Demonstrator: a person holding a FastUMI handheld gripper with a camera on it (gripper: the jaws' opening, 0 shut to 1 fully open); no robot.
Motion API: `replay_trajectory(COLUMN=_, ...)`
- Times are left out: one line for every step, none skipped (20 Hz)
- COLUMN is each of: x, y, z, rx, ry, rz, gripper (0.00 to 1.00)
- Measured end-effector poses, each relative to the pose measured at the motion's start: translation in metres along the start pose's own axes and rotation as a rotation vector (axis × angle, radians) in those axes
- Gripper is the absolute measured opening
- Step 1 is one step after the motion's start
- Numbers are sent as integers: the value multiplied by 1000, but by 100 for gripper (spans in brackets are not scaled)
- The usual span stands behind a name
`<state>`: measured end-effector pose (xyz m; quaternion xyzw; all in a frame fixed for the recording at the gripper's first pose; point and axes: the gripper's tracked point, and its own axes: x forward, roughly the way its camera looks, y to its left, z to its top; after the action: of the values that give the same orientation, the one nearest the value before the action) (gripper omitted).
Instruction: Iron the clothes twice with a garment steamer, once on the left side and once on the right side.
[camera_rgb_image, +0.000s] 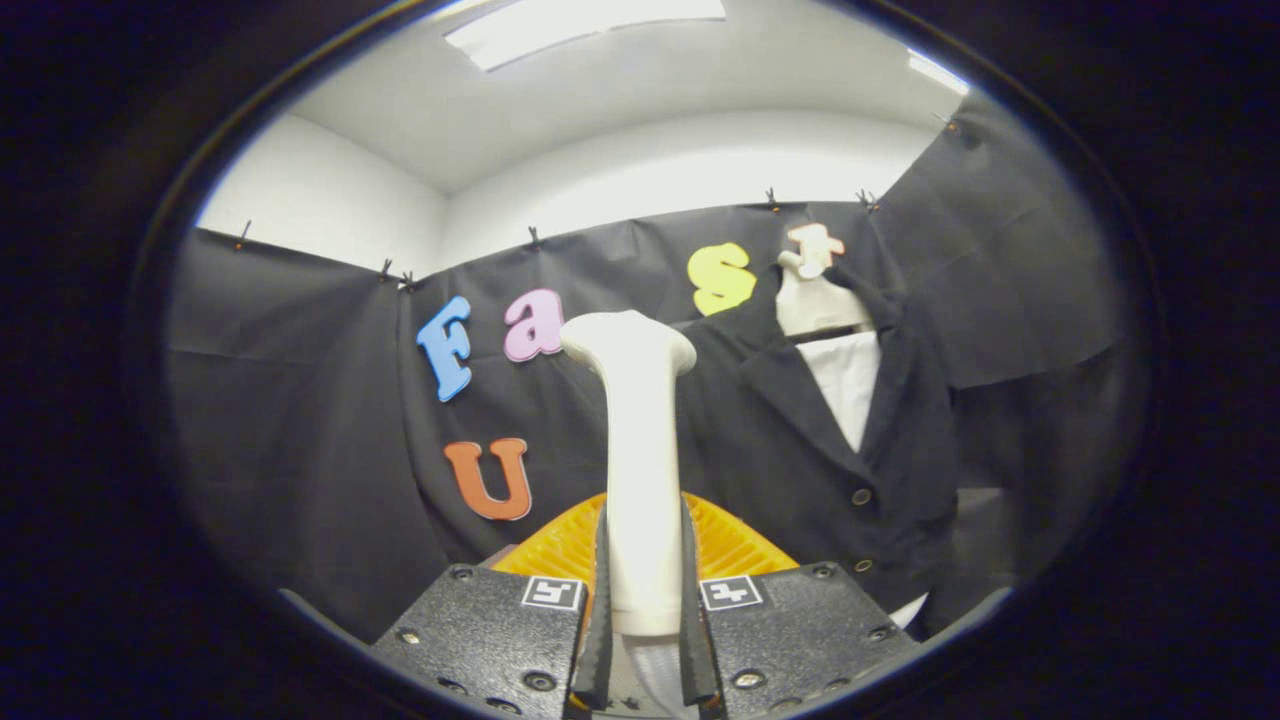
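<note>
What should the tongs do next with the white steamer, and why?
Probably carry the steamer to the right and forward, toward the dark jacket. The tongs are already shut on its white handle, with a finger pressing each side. Its head stands upright beside the jacket, which hangs on a mannequin, and does not look to be touching the cloth yet.

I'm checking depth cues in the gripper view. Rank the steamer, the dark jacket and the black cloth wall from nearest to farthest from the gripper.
1. Steamer: clamped between the fingers of the gripper, standing upright.
2. Dark jacket: beyond the fingers, hanging to the right of the steamer.
3. Black cloth wall: behind the jacket, farthest back.
</note>
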<state>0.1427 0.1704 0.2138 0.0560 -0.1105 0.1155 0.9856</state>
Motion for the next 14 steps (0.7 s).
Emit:
replay_trajectory(x=-4, y=-13, z=8, rx=4, ry=-9, rz=-20, gripper=29)
replay_trajectory(x=-4, y=-26, z=15, rx=9, ry=-18, rz=-37, gripper=30)
replay_trajectory(x=-4, y=-38, z=21, rx=10, ry=-29, rz=-57, gripper=29)
replay_trajectory(x=-2, y=-52, z=29, rx=12, ry=-44, rz=-76, gripper=29)
replay_trajectory(x=1, y=-64, z=36, rx=8, ry=-52, rz=-90, gripper=29)
replay_trajectory(x=6, y=-75, z=42, rx=4, ry=-59, rz=-99, gripper=29)
replay_trajectory(x=12, y=-84, z=45, rx=3, ry=-59, rz=-105, gripper=29)
replay_trajectory(x=19, y=-91, z=48, rx=-6, ry=-61, rz=-107, gripper=30)
replay_trajectory(x=28, y=-96, z=51, rx=-25, ry=-56, rz=-111, gripper=30)
replay_trajectory(x=34, y=-103, z=54, rx=-37, ry=-57, rz=-111, gripper=29)
replay_trajectory(x=40, y=-107, z=54, rx=-43, ry=-54, rz=-113, gripper=30)
replay_trajectory(x=45, y=-110, z=53, rx=-53, ry=-52, rz=-117, gripper=30)
replay_trajectory(x=45, y=-110, z=46, rx=-62, ry=-44, rz=-121, gripper=30)
replay_trajectory(x=46, y=-109, z=44, rx=-66, ry=-44, rz=-122, gripper=29)
